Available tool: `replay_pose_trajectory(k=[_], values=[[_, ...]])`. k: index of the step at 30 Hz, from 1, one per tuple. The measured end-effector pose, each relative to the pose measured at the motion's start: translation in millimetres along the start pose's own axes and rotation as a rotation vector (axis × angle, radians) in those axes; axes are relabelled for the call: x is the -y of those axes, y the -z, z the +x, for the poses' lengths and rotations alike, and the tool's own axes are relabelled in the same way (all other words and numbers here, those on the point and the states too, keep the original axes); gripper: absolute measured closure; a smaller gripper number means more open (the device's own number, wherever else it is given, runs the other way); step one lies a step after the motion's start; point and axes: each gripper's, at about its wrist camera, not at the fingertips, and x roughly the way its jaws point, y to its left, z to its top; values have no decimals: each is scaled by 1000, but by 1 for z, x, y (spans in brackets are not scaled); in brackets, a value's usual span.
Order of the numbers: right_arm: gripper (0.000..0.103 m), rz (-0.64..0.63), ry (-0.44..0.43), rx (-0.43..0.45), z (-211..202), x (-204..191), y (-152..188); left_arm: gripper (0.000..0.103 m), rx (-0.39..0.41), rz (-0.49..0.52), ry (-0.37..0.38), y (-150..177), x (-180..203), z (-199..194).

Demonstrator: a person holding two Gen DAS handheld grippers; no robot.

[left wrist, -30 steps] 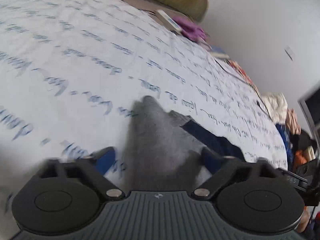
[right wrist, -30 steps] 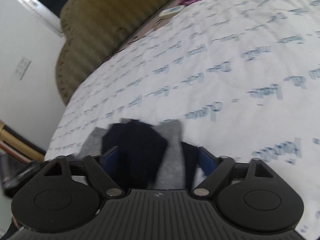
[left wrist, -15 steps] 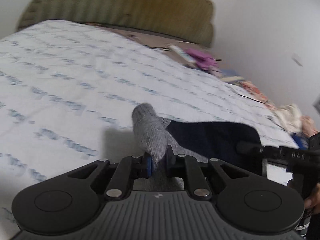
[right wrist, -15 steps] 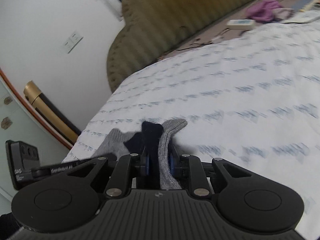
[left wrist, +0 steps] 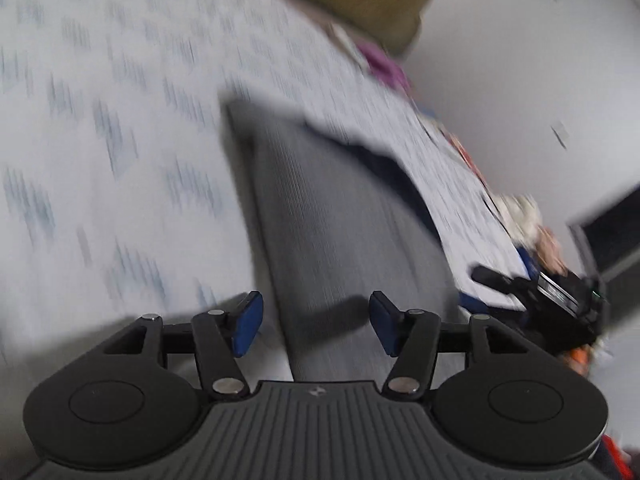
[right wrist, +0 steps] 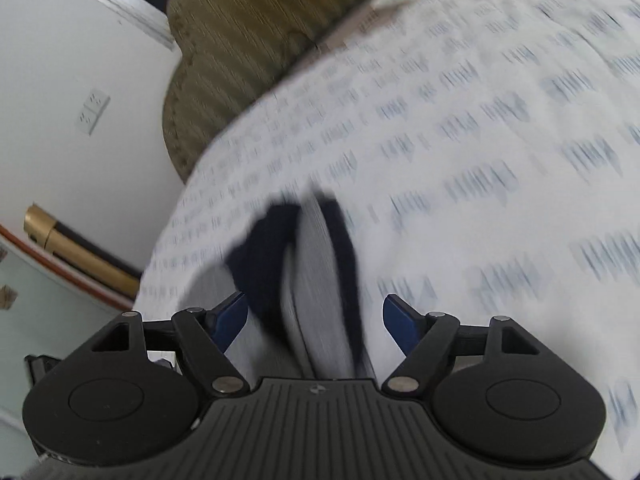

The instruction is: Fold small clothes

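Grey sock [left wrist: 332, 216] released, left claw [left wrist: 313, 326] and right claw [right wrist: 316, 322] now spread

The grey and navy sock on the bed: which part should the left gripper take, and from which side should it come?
Probably the near end of the sock, which lies flat on the printed sheet and runs lengthwise away from the left gripper. Its open fingers already straddle that end, so come straight down from above and close across the narrow width, catching all layers. Motion blur hides the exact edges.
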Motion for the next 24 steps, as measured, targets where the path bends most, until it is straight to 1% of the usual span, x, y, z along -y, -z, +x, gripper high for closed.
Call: replay_pose_trajectory(k=[1, 2, 3, 4, 5, 6, 7, 8, 10, 12, 14, 16, 17, 18, 19, 20, 21, 22, 23, 24], values=[[29, 6, -5, -29, -2, 2, 10, 45, -13, -5, 20, 10, 1, 4], [29, 9, -16, -57, 1, 3, 20, 45, 19, 17, 27, 19, 4, 4], [29, 11, -34, -83, 5, 2, 29, 45, 32, 37, 15, 23, 9, 5], [29, 1, -50, -97, 7, -1, 36, 46, 28, 41, 14, 24, 13, 8], [29, -13, -57, -90, 5, -4, 44, 47, 16, 33, 26, 23, 15, 11], [30, -6, -61, -74, 5, -5, 48, 60, 6, 28, 40, 21, 16, 15], [37, 21, -68, -67, 7, -5, 50, 86, -19, 29, 32, 20, 16, 20], [52, 50, -86, -87, 11, -5, 51, 87, -49, 21, 19, 17, 14, 27], [84, 74, -76, -134, 19, -6, 56, 90, -83, 1, 27, 8, 9, 30], [84, 52, -78, -126, 19, -16, 63, 90, -110, 14, 31, -2, 10, 22], [84, 61, -107, -127, 16, -27, 67, 90, -118, 46, 28, -11, 12, 4], [84, 64, -150, -140, 14, -40, 76, 90, -97, 88, 18, -20, 10, -20], [84, 56, -160, -146, 16, -46, 84, 90, -90, 111, -2, -25, 6, -29], [84, 74, -172, -146, 18, -49, 92, 89, -92, 118, -28, -27, -2, -33], [84, 88, -181, -147, 23, -51, 101, 88, -102, 110, -52, -28, -13, -32], [81, 79, -166, -150, 30, -53, 108, 86, -124, 93, -71, -27, -25, -28], [77, 69, -140, -141, 35, -53, 114, 84, -140, 66, -74, -25, -34, -24], [75, 77, -134, -115, 35, -51, 117, 84, -123, 40, -57, -21, -40, -29], [72, 108, -147, -113, 31, -49, 115, 84, -100, 39, -58, -19, -39, -38], [69, 134, -140, -120, 25, -49, 110, 82, -71, 54, -75, -17, -34, -49]])
